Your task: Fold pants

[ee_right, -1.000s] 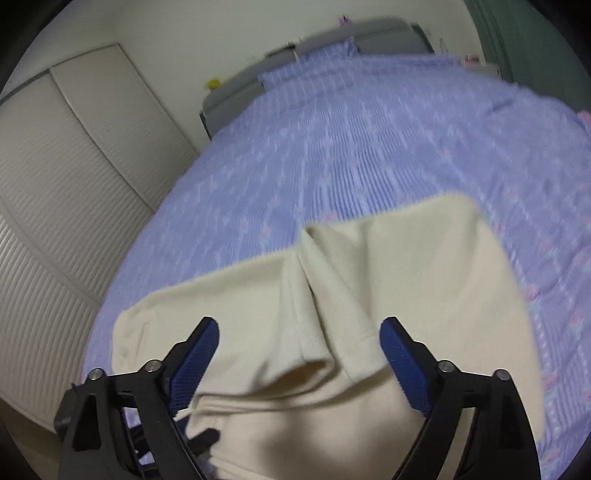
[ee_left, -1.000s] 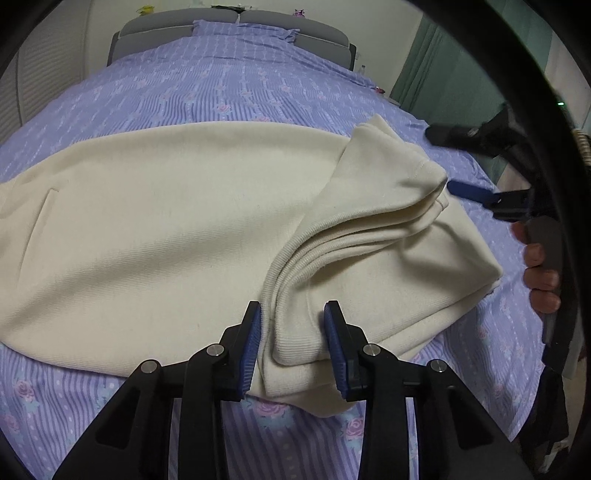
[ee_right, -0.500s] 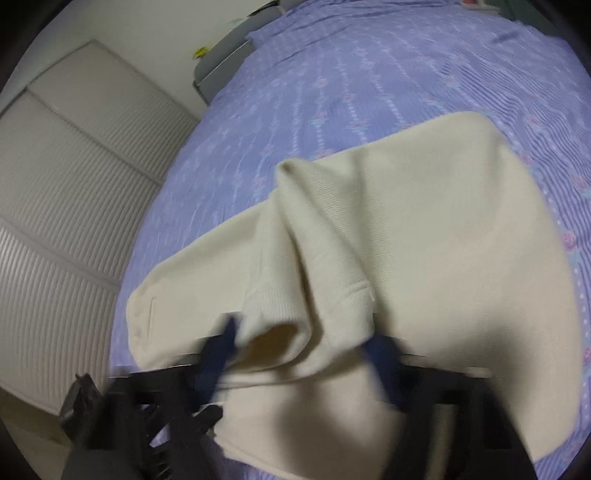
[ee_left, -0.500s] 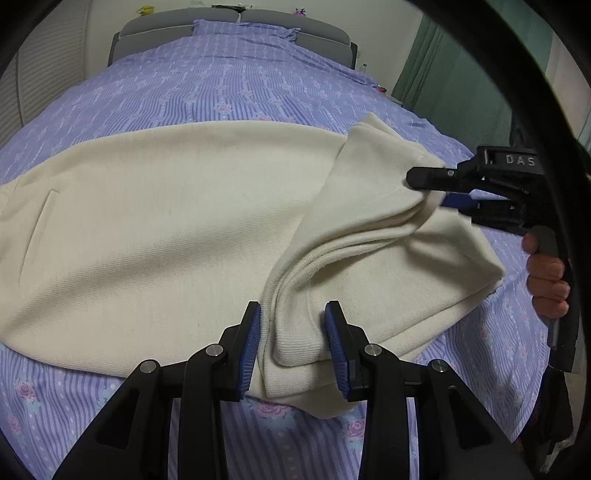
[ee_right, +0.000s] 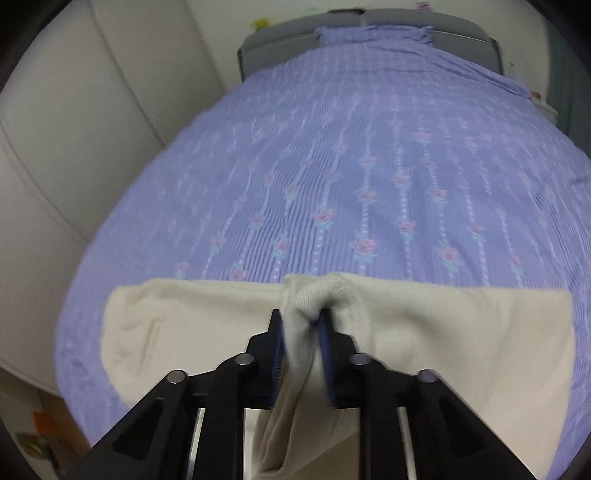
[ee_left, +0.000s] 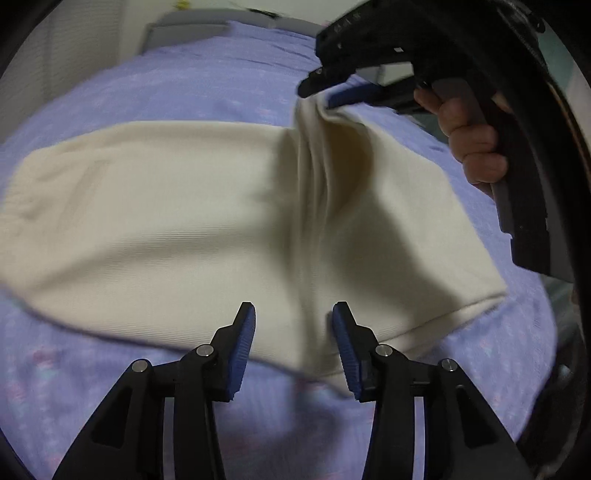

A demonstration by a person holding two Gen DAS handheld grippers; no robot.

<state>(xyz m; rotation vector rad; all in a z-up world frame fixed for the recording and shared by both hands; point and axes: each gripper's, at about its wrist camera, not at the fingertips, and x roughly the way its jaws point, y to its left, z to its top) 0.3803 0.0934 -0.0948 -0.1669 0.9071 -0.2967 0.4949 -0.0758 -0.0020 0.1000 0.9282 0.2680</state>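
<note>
Setting: bedroom; a bed under a purple flowered cover carries the work, with a grey headboard at its far end and pale closet doors along one side.
Pants: cream pants lie across the near edge of the bed, flat over most of their length; one end is gathered and raised off the cover, so a ridge of cloth runs from the near edge up to the lifted point.
Right gripper: right gripper, closed tight on a bunched fold of the pants; the cloth bulges out beyond the fingertips and hangs down between the jaws. The pinch probably serves to carry this end over the flat part.
Right hand: right hand wraps the handle, above the far side of the pants.
Left gripper: left gripper, jaws apart and holding nothing, just above the near edge of the pants where the ridge begins; likely placed to pin or catch that edge.
Stage (judged): a fold under way, not yet laid down.
Risk (judged): soft knit may sag and land uneven.
</note>
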